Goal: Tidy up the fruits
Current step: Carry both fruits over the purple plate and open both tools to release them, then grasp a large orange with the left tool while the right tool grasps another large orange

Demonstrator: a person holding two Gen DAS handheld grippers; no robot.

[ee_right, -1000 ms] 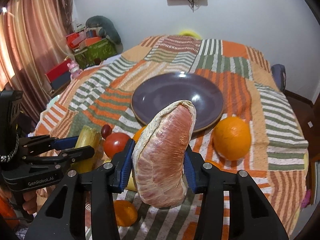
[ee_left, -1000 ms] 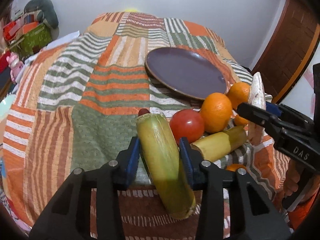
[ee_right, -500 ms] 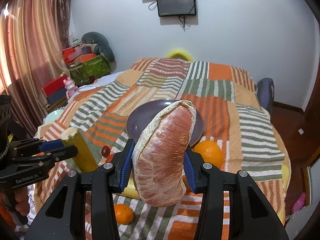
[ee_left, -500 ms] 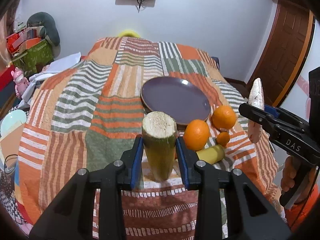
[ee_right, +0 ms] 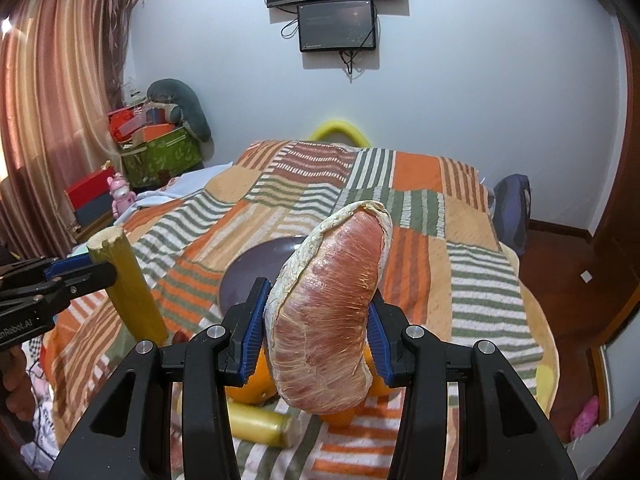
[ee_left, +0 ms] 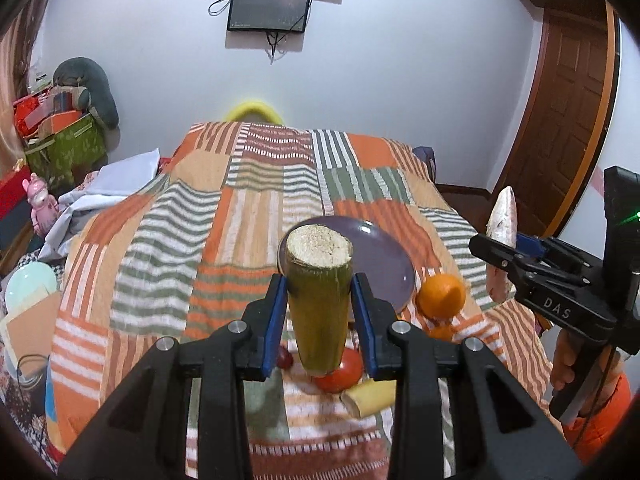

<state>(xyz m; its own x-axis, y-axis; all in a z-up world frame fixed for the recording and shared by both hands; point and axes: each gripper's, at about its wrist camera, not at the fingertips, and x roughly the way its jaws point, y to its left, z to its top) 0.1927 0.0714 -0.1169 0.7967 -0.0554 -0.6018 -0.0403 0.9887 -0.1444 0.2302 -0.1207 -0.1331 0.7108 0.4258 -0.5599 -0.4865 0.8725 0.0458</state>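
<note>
**Both grippers held fruit above the quilted bed**

The left gripper [ee_left: 319, 312] was raised over the bed, its blue pads clamped on a sugarcane piece [ee_left: 318, 296] that stood nearly upright, cut end up. The right gripper [ee_right: 316, 332] was likewise lifted, its jaws closed on a peeled pomelo segment [ee_right: 328, 312], pink flesh facing the camera and the tip leaning up and to the right. Both pieces hung clear of the patchwork quilt [ee_left: 168, 248].

From the left wrist, the right gripper appeared at the right edge with the person's hand [ee_left: 562, 360] wrapped around its handle, and the pomelo showed only as a thin pale wedge seen edge-on. That view also showed the fruit lying below on the quilt: a tomato [ee_left: 344, 368], a small dark red fruit [ee_left: 284, 357] just left of it, a second sugarcane piece [ee_left: 370, 394] lying flat, a large orange [ee_left: 440, 296] beside the purple plate [ee_left: 384, 264], and a small orange [ee_left: 442, 332] beneath it.

From the right wrist, the left gripper came in from the left edge and the held sugarcane tilted there, its top leaning left. The pomelo hid most of the plate and the oranges; the lying sugarcane showed below the jaws. This view alone took in the curtain [ee_right: 52, 120] and the wooden floor [ee_right: 560, 280] to the right of the bed.
</note>
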